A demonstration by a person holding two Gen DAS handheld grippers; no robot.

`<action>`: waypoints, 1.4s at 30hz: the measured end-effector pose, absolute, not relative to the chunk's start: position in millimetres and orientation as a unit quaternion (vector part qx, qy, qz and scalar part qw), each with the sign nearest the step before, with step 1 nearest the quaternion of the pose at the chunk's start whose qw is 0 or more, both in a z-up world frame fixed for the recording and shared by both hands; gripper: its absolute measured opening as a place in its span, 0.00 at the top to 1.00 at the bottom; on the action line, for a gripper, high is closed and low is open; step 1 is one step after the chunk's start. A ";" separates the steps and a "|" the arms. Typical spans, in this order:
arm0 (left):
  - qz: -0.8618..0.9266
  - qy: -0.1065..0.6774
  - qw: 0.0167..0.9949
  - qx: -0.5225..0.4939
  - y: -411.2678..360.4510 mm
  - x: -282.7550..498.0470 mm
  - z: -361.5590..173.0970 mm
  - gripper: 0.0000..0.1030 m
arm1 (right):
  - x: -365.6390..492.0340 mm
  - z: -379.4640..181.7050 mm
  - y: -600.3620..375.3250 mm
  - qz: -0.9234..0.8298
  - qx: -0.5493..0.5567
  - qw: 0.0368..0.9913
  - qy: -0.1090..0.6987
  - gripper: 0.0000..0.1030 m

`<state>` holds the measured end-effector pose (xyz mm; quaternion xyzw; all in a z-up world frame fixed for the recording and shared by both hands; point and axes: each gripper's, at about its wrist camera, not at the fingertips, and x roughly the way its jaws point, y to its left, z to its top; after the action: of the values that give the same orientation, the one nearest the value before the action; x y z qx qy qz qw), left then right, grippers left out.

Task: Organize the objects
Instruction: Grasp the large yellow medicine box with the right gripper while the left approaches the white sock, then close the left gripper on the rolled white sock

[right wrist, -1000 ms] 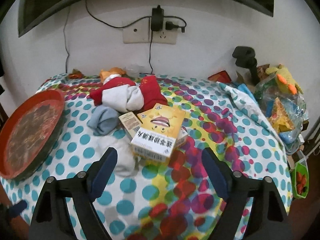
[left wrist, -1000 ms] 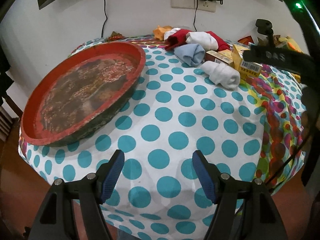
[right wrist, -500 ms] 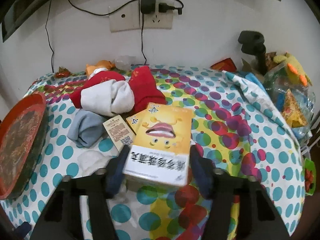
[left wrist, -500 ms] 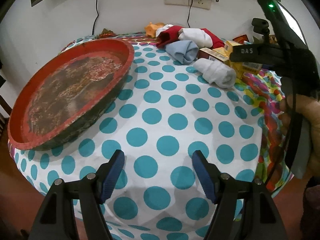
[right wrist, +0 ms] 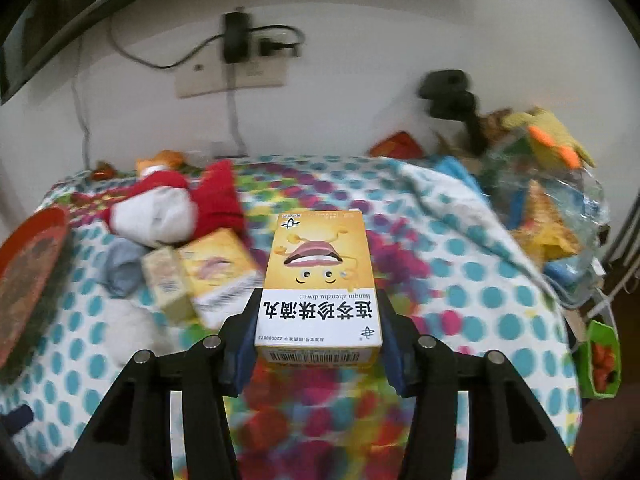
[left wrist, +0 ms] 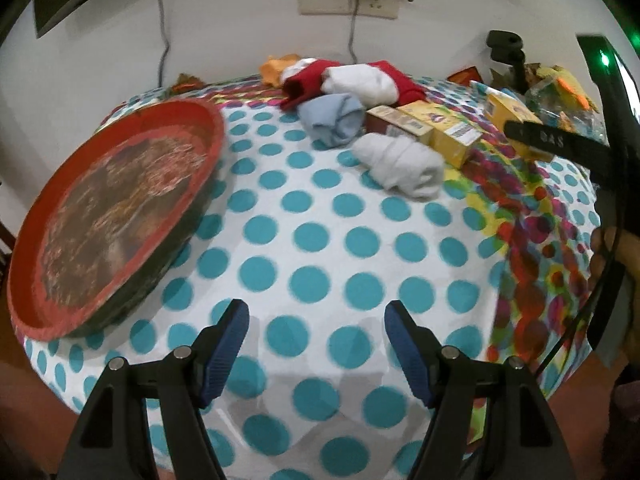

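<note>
Left on the table [left wrist: 320, 240], a red tray [left wrist: 116, 220] sits seemingly bare. Right gripper [right wrist: 318, 336] fingers, having just closed, clamp a yellow box [right wrist: 320, 280] above the cloth. Left gripper [left wrist: 316, 352] gapes, holding nothing. Rolled socks [left wrist: 400, 164] and boxes [left wrist: 424, 132] crowd behind.

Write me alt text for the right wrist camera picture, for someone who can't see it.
The right gripper is clamped on a yellow medicine box with a cartoon mouth, held above a polka-dot tablecloth. Behind on the left lie two more boxes, rolled socks and a red tray at the edge.
</note>
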<state>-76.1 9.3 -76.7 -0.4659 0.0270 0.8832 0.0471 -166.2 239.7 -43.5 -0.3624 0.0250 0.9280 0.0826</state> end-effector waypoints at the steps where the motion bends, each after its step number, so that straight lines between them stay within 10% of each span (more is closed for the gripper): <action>1: 0.883 0.025 0.053 -0.466 12.7 -79.1 -75.7 0.30 | -165.8 -46.5 250.6 0.925 -0.367 0.091 0.031 0.53; 42: 0.897 0.023 0.040 -0.440 101.2 -196.5 -93.2 0.34 | -199.6 -83.1 316.8 0.893 -0.432 0.113 0.050 0.52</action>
<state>-196.5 101.2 -93.2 -0.4398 0.0231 0.8969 0.0404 -199.6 316.8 -83.1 -0.4323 0.0504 0.8932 0.1132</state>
